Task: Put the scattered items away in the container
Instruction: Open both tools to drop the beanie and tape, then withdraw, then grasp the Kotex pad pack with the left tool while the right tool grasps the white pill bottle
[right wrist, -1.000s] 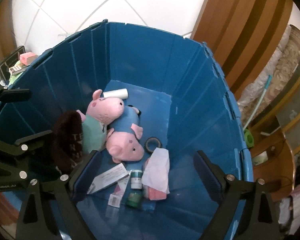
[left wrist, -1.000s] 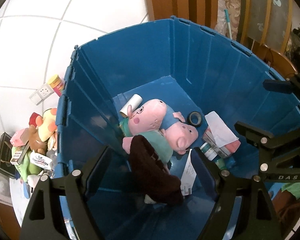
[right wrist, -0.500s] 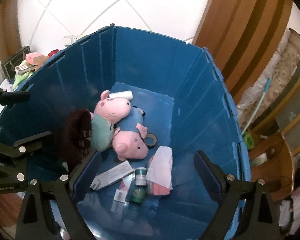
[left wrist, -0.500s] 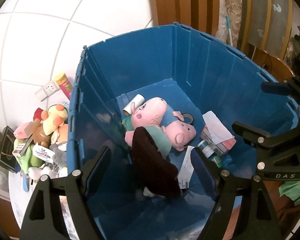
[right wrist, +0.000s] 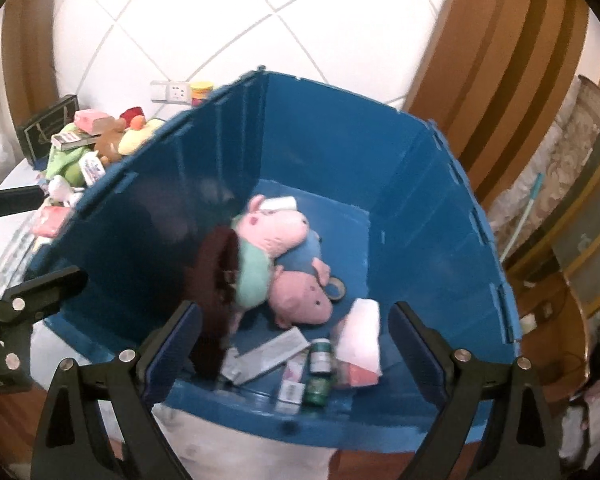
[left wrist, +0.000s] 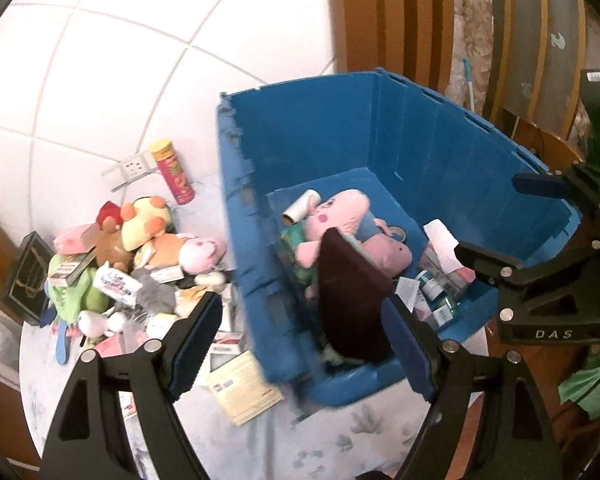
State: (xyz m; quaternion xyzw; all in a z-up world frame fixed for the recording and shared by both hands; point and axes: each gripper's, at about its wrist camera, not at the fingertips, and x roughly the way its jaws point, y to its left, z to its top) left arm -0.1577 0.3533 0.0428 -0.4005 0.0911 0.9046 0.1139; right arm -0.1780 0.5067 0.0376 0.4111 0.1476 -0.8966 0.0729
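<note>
On the cloth-covered table (left wrist: 340, 440) stands the blue container (left wrist: 340, 168), its walls upright. Left of it, outside, lies the pile of scattered items (left wrist: 132, 264): soft toys, small boxes and a red canister (left wrist: 174, 172) near the far edge. Inside sit two pink pig plush toys (right wrist: 284, 256), a dark brown cloth (right wrist: 216, 292) leaning against them, and small bottles (right wrist: 320, 372) near the front. Both the left gripper (left wrist: 300, 344) and the right gripper (right wrist: 296, 344) are spread wide, holding nothing.
</note>
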